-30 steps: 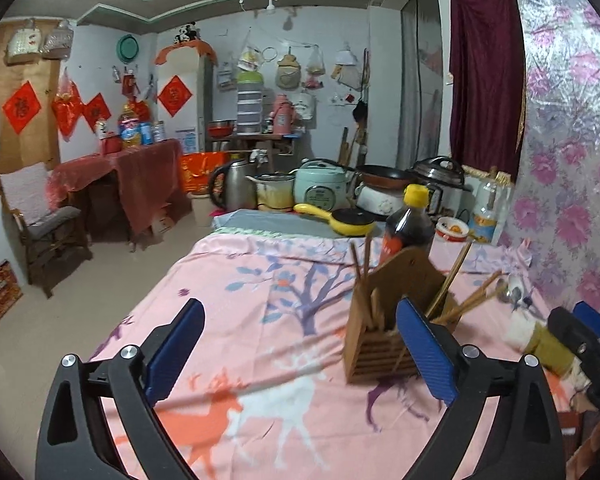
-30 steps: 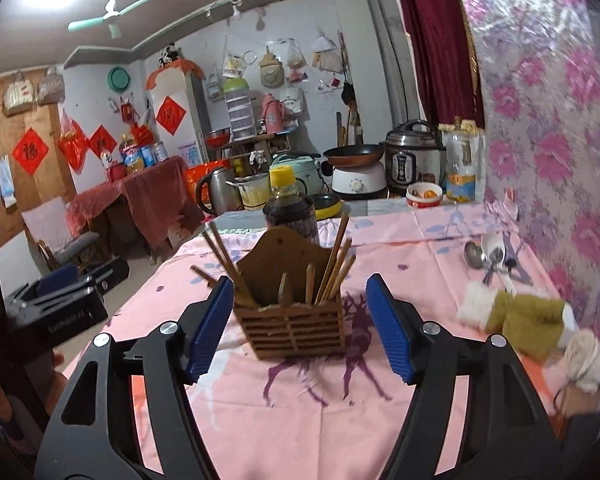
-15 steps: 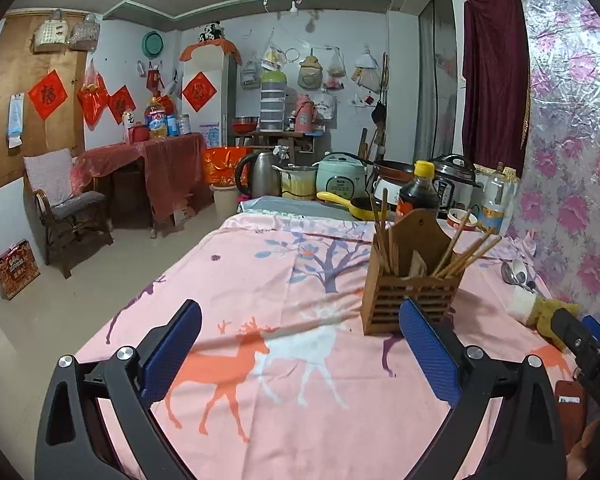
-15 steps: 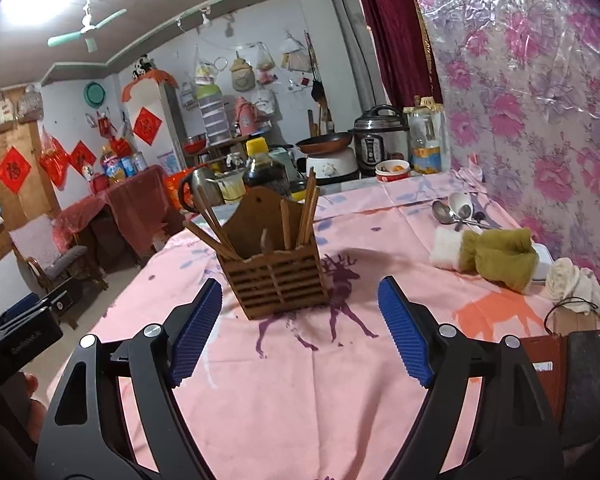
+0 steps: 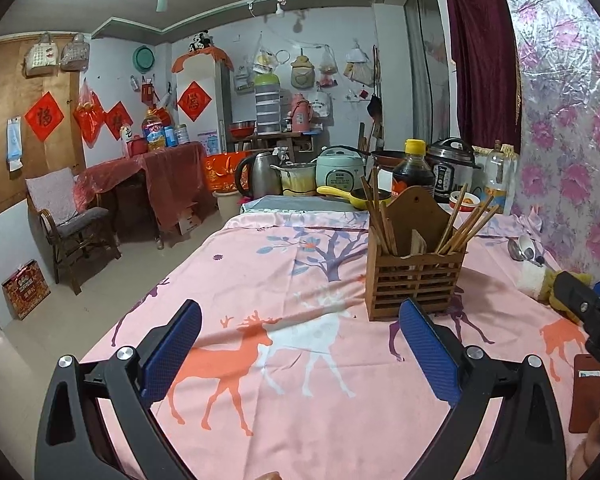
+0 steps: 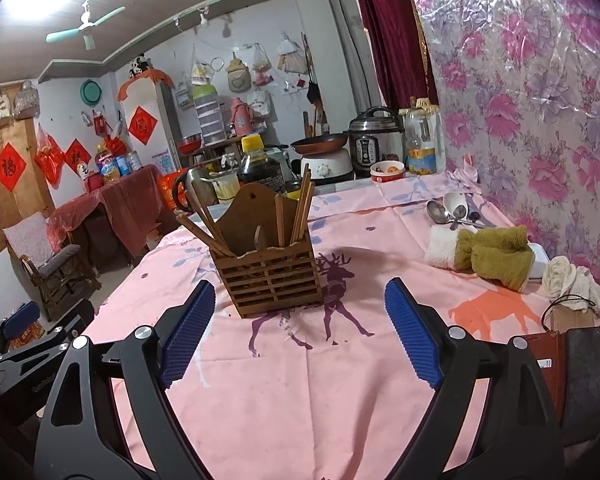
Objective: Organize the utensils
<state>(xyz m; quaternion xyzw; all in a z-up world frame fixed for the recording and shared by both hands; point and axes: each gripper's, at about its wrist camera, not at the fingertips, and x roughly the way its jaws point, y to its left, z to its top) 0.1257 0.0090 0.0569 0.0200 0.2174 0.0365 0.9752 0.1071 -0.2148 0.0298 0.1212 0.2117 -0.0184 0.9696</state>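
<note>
Here the desk [image 6: 260,400], covered in a pink cloth printed with deer, is stretching out under and ahead of both tongs. Ahead of the right tongs [image 6: 300,320], a little left of their centre line, the slatted wooden utensil holder [image 6: 274,284] is standing upright on the cloth, with chopsticks [image 6: 302,208] leaning out of its compartments on either side. The right tongs are opening, their blue pads standing wide apart with only bare cloth between them; the holder is sitting just beyond the tips and nothing is pressing on it. Seen from the left tongs [image 5: 300,344], the same holder [image 5: 414,280] is standing ahead and off to the right, just past the right-hand blue pad. The left tongs are also standing released, spread wide over the cloth and grasping nothing. To the right of the right tongs, well apart from the holder, a folded olive and white towel [image 6: 496,256] is lying near the flowered wall. Beyond the towel, a few metal and white spoons [image 6: 448,210] are lying loose on the cloth. Behind the holder, a dark sauce bottle [image 6: 260,168] with a yellow cap is standing at the desk's far end.
</note>
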